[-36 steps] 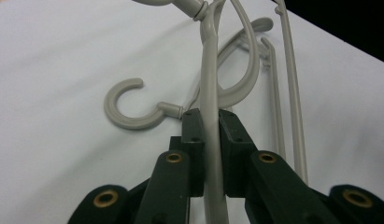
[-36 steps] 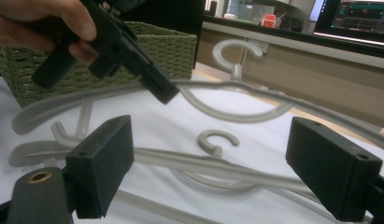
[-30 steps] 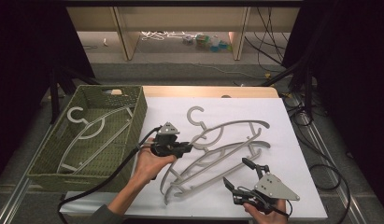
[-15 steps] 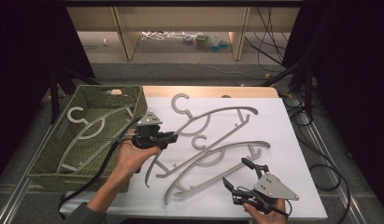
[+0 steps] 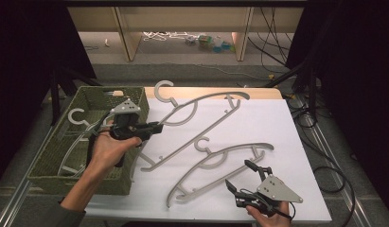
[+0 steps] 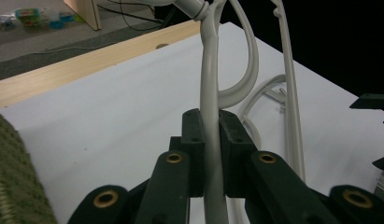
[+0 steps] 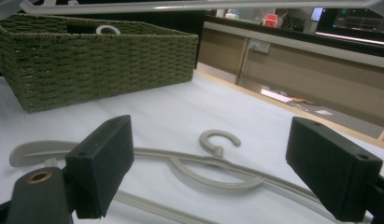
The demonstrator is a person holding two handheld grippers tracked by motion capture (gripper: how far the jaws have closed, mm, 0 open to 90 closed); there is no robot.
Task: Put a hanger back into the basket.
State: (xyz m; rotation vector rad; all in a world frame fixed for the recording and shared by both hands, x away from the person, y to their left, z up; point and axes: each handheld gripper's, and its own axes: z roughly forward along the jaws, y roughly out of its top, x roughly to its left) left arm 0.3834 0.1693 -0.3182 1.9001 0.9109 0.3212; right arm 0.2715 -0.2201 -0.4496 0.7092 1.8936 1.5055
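Left gripper (image 5: 154,127): in the high view it is at the left of the middle, just beside the right wall of the basket. Its jaws are closed tight on the thin bar of a hanger; the left gripper view shows both pads (image 6: 194,140) pressing this bar from two sides.
Held hanger (image 5: 201,118): grey plastic. It runs from its hook at the upper middle of the high view down to the gripper and past it. Its upper end is over the wooden edge of the table; from these views I cannot tell if any part of it touches the sheet.
Right gripper (image 5: 239,182): low right in the high view, in a hand at the bottom edge. Its jaws stand wide apart with nothing between the pads.
Second hanger (image 5: 220,161): lies flat on the white sheet, just in front of the right gripper. In the right gripper view its hook (image 7: 220,139) is between the two jaws, but farther off.
Basket (image 5: 135,94): green, woven, at the left of the high view. A third hanger (image 5: 76,116) lies inside.
Sheet (image 5: 268,123): white; it covers the table (image 5: 258,92).
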